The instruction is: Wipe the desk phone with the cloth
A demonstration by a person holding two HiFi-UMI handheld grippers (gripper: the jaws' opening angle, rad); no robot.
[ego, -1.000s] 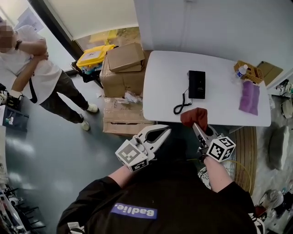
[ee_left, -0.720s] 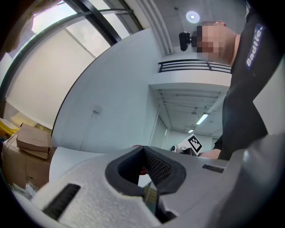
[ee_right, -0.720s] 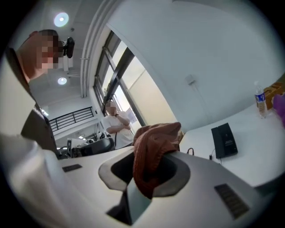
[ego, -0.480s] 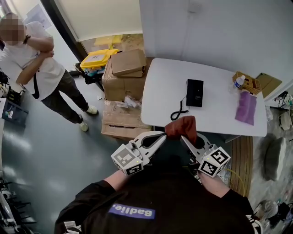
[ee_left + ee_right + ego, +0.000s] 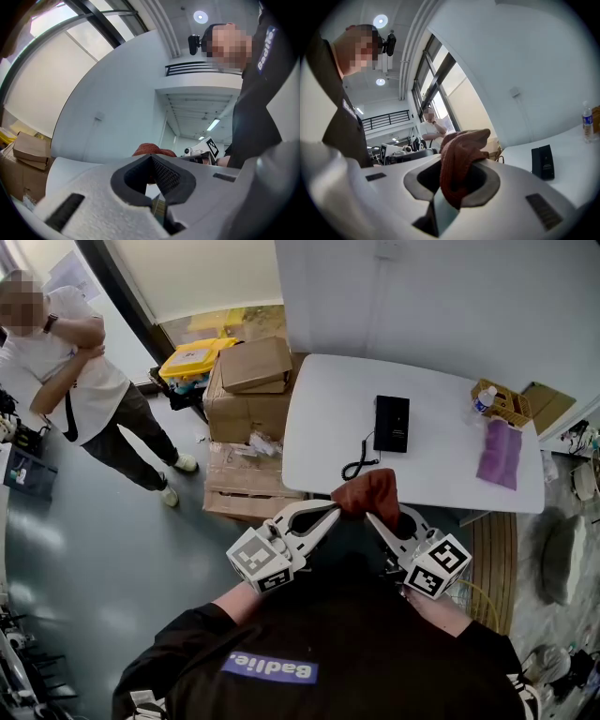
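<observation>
In the head view, a white bench [image 5: 319, 427] is seen. The desk phone [image 5: 391, 423] lies flat near its middle, and the coiled cord [image 5: 361, 461] runs toward the near edge. The reddish-brown cloth [image 5: 368, 491] is held up in front of that near edge, apart from the phone. The right gripper [image 5: 375, 518] is closed on it, and the tip of the left gripper [image 5: 335, 510] touches its lower left side. At the far right corner a basket [image 5: 513, 411] is placed with a bottle [image 5: 481, 401] at its left rim; whether the bottle stands inside cannot be told. A purple cloth [image 5: 497, 454] lies just beside the basket. Cardboard boxes [image 5: 255, 364] are stacked left of the bench.

Only in the left gripper view is it shown that its jaws are brought together at the tips, with the hollow between the pads empty and the cloth just beyond them.

In the right gripper view the cloth is seen clamped between the jaws, bunched and rising over the tips.
</observation>
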